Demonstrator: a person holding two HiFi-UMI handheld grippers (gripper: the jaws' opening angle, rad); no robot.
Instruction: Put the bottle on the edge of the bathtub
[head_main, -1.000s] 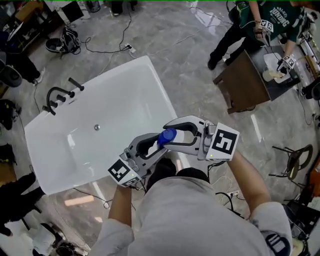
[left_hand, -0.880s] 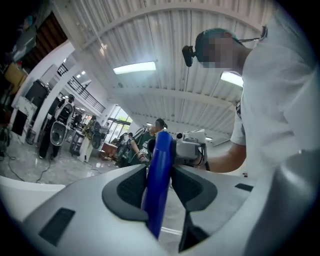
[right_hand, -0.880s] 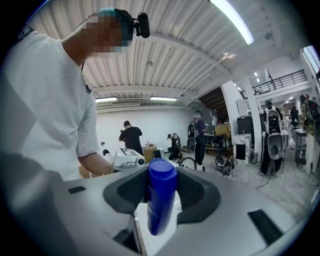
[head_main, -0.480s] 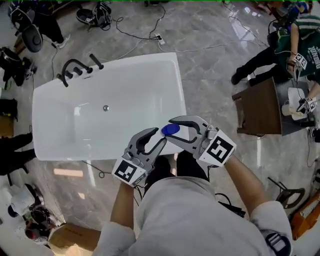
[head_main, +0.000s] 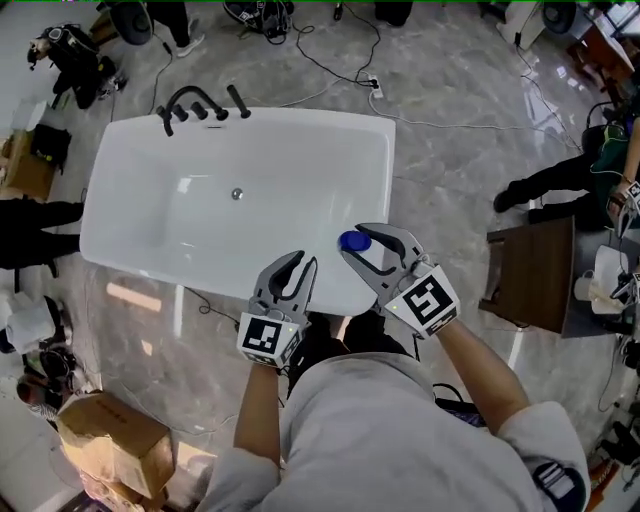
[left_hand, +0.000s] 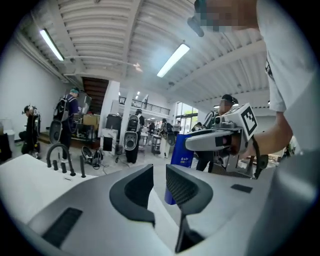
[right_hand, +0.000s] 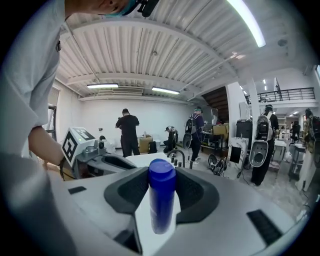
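Note:
My right gripper (head_main: 355, 240) is shut on a blue bottle (head_main: 352, 242) and holds it upright over the near right corner of the white bathtub (head_main: 386, 190). In the right gripper view the bottle (right_hand: 161, 200) stands between the dark pads, its cap above them. To the left, my left gripper (head_main: 305, 262) hovers over the tub's near rim, apart from the bottle. Its jaws are closing with nothing between them and a narrow gap still shows (left_hand: 160, 172). Past them the bottle (left_hand: 180, 155) is visible in the left gripper view.
A black faucet set (head_main: 195, 100) stands on the tub's far left rim, and a drain (head_main: 237, 194) sits in the basin. Cables (head_main: 330, 60) trail over the marble floor behind. A brown table (head_main: 530, 270) stands at right, a cardboard box (head_main: 110, 440) at lower left. People stand around the edges.
My left gripper has drawn away from the bottle to the left and its jaws have narrowed. My right gripper has kept the bottle, now over the tub's near right corner.

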